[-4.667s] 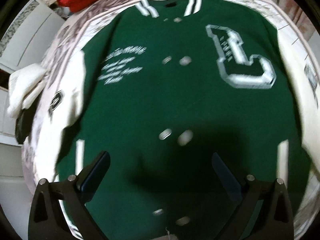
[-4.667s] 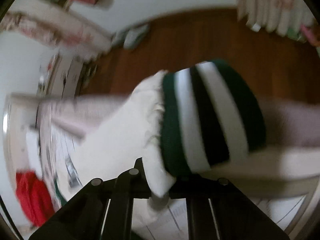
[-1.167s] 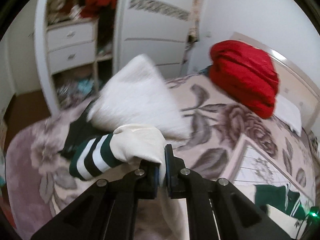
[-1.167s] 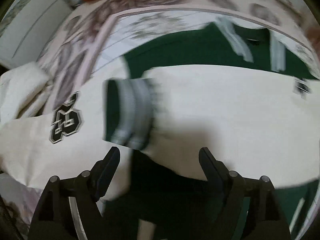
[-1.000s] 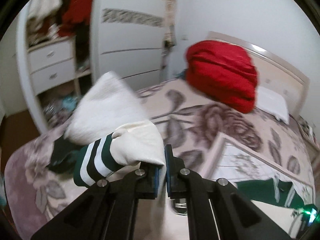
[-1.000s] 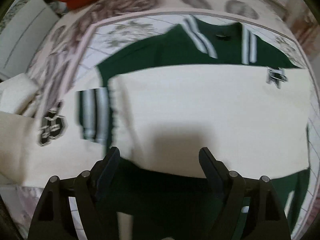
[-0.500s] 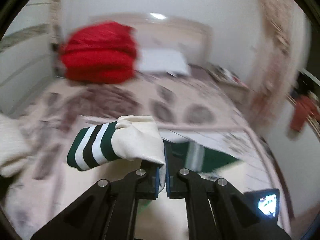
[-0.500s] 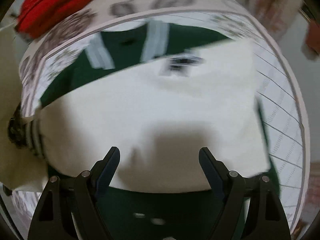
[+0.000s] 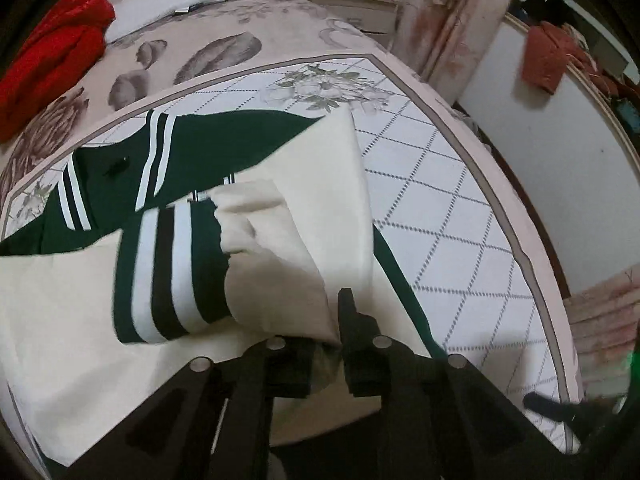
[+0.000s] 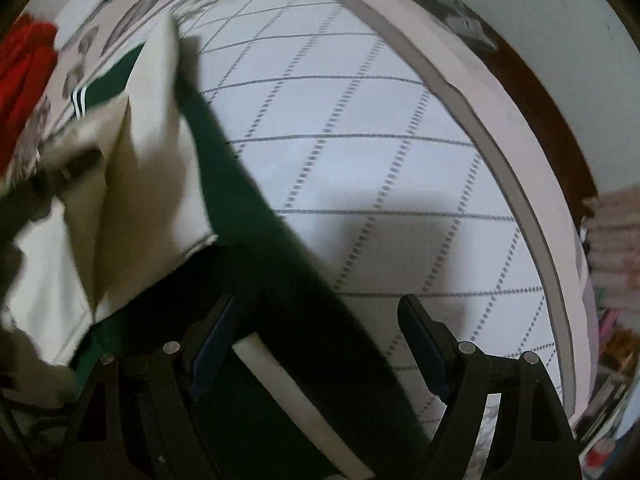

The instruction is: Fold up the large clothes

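Observation:
A green varsity jacket [image 9: 120, 176] with cream sleeves lies on the bed. My left gripper [image 9: 326, 344] is shut on the cream sleeve [image 9: 276, 264] near its green-and-white striped cuff [image 9: 168, 276] and holds it over the jacket's body, on top of the other cream sleeve [image 9: 60, 320] that lies folded across. My right gripper [image 10: 316, 336] is open and empty, low over the jacket's green side edge [image 10: 248, 216] at the right. The cream sleeves [image 10: 148, 152] show at its left.
The bed cover [image 9: 440, 184] has a white diamond grid with a pink border [image 10: 500, 128]. A red blanket [image 9: 44, 52] and a white pillow [image 9: 168, 0] lie at the bed's head. A nightstand [image 9: 352, 4] and curtain [image 9: 452, 12] stand beyond.
My left gripper has swung the sleeve across and lowered it onto the jacket's front. My right gripper has moved right, to the jacket's side edge, still open.

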The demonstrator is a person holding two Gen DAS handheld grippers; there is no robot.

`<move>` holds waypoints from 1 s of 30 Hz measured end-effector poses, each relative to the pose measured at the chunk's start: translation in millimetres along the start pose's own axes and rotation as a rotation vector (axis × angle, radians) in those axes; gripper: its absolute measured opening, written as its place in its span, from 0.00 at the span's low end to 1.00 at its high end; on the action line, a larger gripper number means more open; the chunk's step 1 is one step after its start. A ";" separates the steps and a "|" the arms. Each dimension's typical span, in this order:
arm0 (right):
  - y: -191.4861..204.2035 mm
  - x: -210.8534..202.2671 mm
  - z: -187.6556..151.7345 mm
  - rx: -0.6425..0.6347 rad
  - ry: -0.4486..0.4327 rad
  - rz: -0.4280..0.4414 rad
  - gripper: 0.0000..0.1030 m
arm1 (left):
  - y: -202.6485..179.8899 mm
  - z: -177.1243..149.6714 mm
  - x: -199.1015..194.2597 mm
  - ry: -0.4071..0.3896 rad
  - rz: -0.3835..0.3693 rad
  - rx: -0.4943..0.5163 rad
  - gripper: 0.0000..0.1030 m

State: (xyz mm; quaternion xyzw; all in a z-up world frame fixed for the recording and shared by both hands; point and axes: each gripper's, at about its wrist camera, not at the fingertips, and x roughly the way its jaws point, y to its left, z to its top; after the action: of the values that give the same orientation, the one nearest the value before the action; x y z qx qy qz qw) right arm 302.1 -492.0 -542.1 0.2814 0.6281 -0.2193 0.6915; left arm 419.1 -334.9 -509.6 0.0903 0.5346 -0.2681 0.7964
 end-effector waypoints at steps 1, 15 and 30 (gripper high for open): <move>-2.8 -3.1 1.2 0.006 0.000 0.015 0.80 | 2.7 -4.6 -8.4 -0.010 -0.002 -0.004 0.18; 123.8 -20.5 33.1 -0.172 -0.017 0.249 0.81 | 152.8 -87.4 -109.2 -0.045 0.195 -0.363 0.88; 156.8 35.2 71.4 -0.123 -0.037 0.027 0.80 | 333.1 -123.0 -46.2 0.013 0.311 -0.730 1.00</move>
State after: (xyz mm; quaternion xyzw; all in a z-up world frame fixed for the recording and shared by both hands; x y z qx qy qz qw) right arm 462.3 -420.8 -555.4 0.2428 0.6236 -0.1760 0.7220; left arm 481.6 13.1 -566.2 -0.1169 0.5795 0.0639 0.8040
